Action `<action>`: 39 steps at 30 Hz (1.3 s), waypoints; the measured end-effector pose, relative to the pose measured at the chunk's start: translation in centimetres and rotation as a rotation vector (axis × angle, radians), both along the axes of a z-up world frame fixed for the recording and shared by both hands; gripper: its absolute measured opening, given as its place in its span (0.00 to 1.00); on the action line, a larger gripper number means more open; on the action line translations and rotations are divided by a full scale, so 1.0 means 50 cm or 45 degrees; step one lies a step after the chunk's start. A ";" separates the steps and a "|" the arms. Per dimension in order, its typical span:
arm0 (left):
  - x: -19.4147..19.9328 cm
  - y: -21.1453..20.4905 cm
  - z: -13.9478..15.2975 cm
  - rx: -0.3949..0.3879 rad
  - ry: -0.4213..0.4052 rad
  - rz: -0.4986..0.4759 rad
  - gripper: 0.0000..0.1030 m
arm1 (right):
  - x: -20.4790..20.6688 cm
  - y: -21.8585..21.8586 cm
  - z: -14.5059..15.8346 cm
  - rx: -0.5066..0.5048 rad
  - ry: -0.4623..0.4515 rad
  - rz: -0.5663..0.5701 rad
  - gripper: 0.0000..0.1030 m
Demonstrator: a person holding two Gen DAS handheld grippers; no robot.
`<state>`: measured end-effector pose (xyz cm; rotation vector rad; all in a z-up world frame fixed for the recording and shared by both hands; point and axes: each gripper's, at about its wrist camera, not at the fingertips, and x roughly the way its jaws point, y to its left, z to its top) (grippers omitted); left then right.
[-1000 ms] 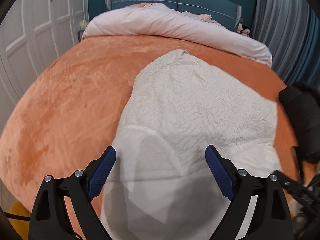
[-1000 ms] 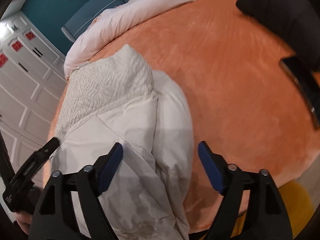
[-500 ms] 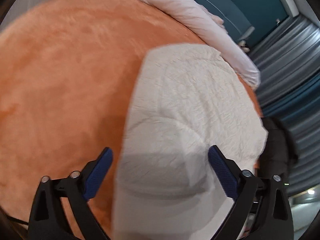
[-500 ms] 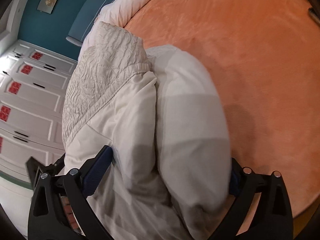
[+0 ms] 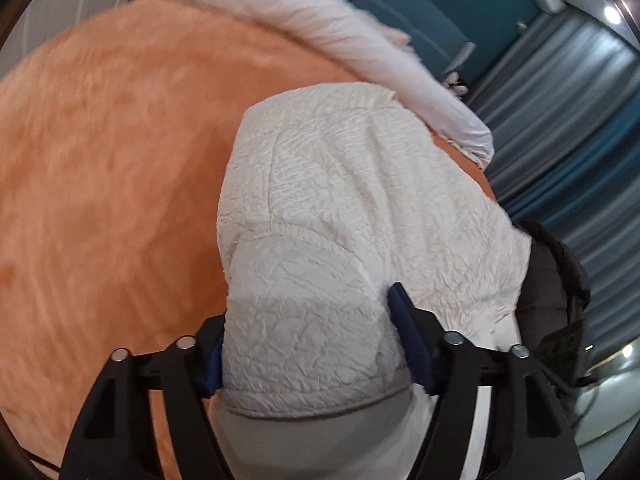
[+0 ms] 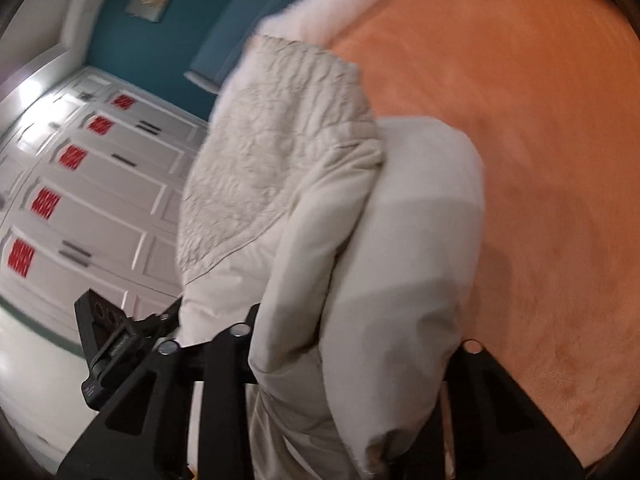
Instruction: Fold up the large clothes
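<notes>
Because the bundle is bulky, both tools pinch its near end: left gripper (image 5: 308, 340) and right gripper (image 6: 352, 344) each clamp the folded white jacket (image 5: 352, 200) — seemingly carrying it; beyond lies the orange bedspread (image 5: 100, 140), pale duvet (image 5: 340, 32) farthest.

Orange blanket (image 5: 100, 168), white duvet (image 5: 360, 28), white wardrobe (image 6: 100, 200), grey curtains (image 5: 580, 128)

Both the left gripper (image 5: 308, 344) and right gripper (image 6: 352, 344) have black frames with silver screws; the left shows blue pads.
</notes>
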<state>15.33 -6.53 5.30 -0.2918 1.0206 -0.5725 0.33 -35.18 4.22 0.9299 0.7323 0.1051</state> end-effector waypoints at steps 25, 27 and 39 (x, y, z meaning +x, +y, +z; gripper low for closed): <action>0.316 0.115 0.039 0.165 -0.176 0.117 0.58 | 0.372 0.135 0.078 -0.337 0.027 0.101 0.44; 0.339 0.145 -0.023 0.253 -0.082 0.228 0.59 | 0.376 0.123 0.026 -0.348 0.117 0.081 0.44; 0.189 0.239 0.201 0.305 -0.549 0.258 0.69 | 0.308 0.196 0.228 -0.739 -0.248 0.024 0.12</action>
